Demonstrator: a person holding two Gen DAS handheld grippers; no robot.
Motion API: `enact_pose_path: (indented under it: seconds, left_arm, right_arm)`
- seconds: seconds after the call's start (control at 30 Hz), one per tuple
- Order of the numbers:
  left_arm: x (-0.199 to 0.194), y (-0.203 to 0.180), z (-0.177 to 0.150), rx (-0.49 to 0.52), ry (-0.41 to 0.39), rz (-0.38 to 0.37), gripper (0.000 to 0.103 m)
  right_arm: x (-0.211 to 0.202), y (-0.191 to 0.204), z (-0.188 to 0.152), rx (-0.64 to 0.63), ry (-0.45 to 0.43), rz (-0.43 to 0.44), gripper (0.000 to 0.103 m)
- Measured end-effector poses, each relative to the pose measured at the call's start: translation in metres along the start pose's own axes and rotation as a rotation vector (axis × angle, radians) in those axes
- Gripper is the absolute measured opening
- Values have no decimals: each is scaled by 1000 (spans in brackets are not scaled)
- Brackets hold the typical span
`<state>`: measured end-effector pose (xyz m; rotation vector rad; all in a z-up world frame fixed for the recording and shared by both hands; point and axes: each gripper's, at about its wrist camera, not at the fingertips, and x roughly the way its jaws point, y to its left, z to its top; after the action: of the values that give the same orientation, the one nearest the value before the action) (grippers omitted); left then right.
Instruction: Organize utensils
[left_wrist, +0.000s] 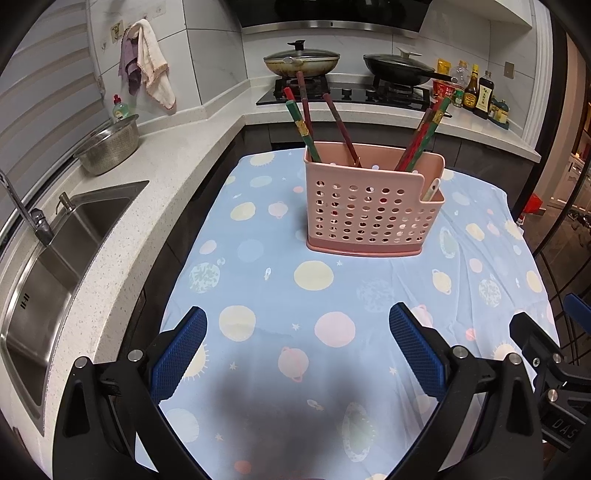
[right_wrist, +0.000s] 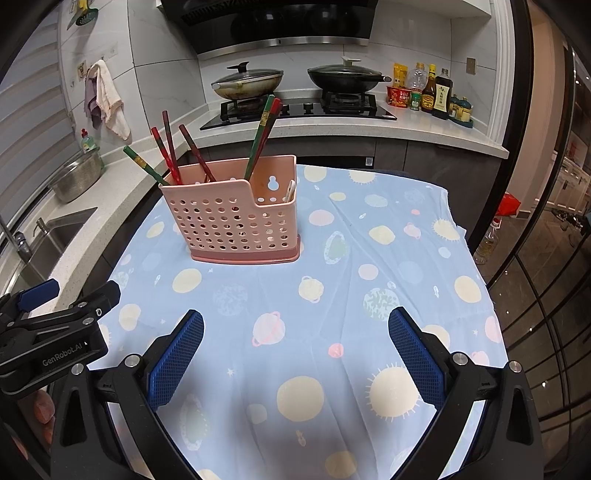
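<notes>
A pink perforated utensil holder (left_wrist: 369, 210) stands upright on the table's blue planet-print cloth (left_wrist: 295, 295); it also shows in the right wrist view (right_wrist: 236, 225). Several red and green chopsticks (left_wrist: 306, 122) lean out of its back compartment, seen too in the right wrist view (right_wrist: 170, 151). A white spoon handle (left_wrist: 431, 190) pokes from the low side pocket. My left gripper (left_wrist: 297, 347) is open and empty, well short of the holder. My right gripper (right_wrist: 295, 350) is open and empty, also short of it.
A steel sink (left_wrist: 44, 266) and colander (left_wrist: 109, 146) sit on the counter at left. Two lidded pans (left_wrist: 301, 61) stand on the stove behind. Sauce bottles (left_wrist: 476, 92) line the back right. The table's right edge drops to the floor.
</notes>
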<state>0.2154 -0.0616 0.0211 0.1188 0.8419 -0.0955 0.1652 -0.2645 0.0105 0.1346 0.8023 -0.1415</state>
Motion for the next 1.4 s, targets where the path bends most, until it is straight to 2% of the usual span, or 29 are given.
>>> enact_pose_path:
  seconds: [1.4]
  left_arm:
    - [3,1,1,3,0,12,95]
  right_arm:
    - [3,1,-1,0,9,1,96]
